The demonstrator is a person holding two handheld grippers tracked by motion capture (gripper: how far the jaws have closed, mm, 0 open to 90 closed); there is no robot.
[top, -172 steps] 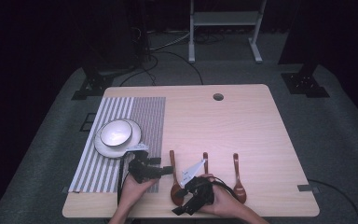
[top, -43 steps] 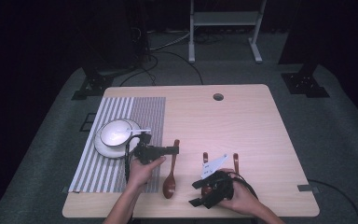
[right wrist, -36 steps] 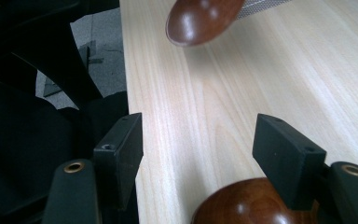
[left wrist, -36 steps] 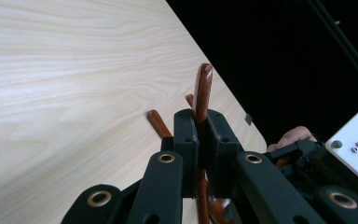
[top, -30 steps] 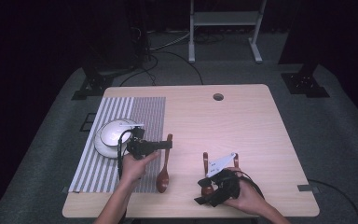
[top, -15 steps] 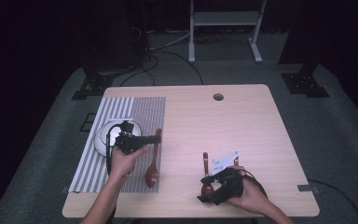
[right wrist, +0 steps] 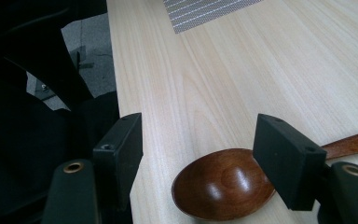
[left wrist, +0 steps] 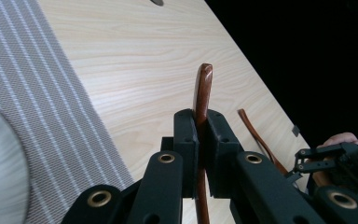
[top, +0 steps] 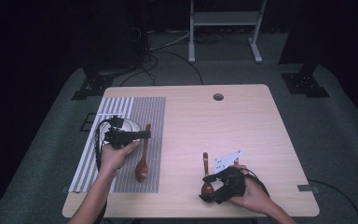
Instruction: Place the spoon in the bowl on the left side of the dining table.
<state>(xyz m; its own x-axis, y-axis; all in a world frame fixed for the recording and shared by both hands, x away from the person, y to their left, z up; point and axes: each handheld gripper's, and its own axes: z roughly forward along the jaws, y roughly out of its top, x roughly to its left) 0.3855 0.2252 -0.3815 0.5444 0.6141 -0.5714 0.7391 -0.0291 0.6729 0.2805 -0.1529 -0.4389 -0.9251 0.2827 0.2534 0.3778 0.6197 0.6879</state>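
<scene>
Between the jaws of the left tongs [left wrist: 200, 140] sits the handle of a wooden spoon [left wrist: 202, 93] — jaws pressed flat on it from both sides, handle tip sticking out past them. From the high view the left tongs [top: 142, 135] are over the striped placemat [top: 151, 112], the spoon [top: 142, 161] hanging bowl-end toward the person, a white bowl [top: 103, 133] just behind the tongs on the same mat.

Right tongs [right wrist: 198, 149]: jaws partly apart, gripping nothing — the bowl of a second wooden spoon [right wrist: 223, 186] lies on the table [right wrist: 223, 70] between them, one jaw close over its handle end, the other clear of it. High view puts the right tongs [top: 209, 184] near the table's front edge, well apart from the left tongs, second spoon [top: 206, 175] flat on the wood.
</scene>
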